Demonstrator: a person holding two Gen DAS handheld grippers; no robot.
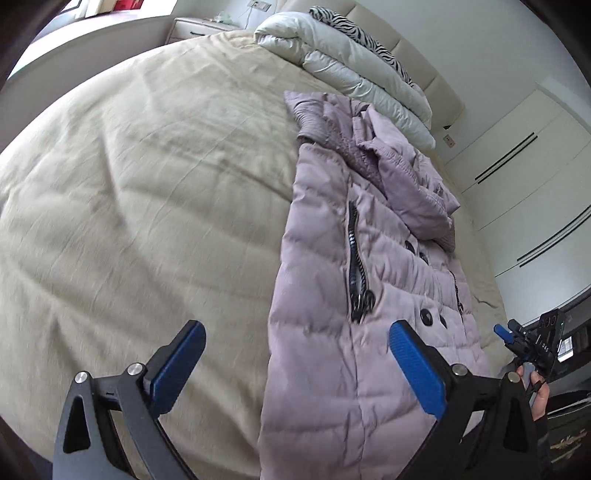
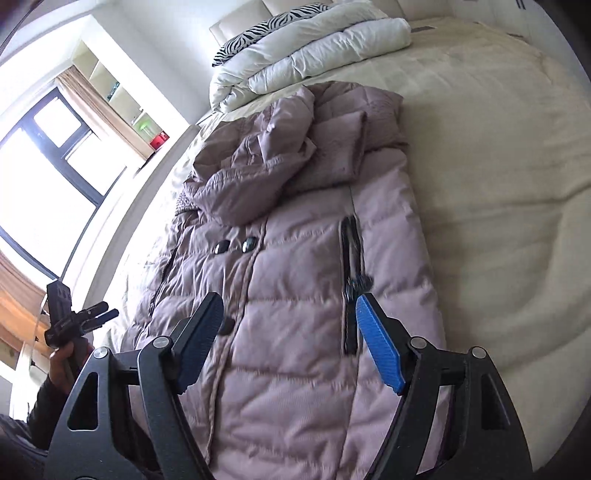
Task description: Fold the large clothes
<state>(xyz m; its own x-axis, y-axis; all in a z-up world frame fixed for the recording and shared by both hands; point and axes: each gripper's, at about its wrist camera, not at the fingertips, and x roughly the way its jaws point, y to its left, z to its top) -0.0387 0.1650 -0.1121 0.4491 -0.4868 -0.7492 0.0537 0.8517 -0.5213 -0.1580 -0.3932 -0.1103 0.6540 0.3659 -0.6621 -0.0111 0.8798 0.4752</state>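
Observation:
A mauve quilted puffer coat lies lengthwise on the beige bed. Its sleeves are folded in and its hood is bunched at the far end. Dark buttons and a black zip pocket face up. My left gripper hovers open over the coat's left edge near the hem, with one blue pad above the bedspread and the other above the coat. My right gripper is open above the coat's lower front, and nothing is pressed between its pads. Each gripper shows small in the other's view: the right gripper and the left gripper, each held by a hand.
A folded white duvet and a zebra-print pillow sit at the head of the bed. A nightstand stands beyond. White wardrobe doors run along one side, a bright window along the other.

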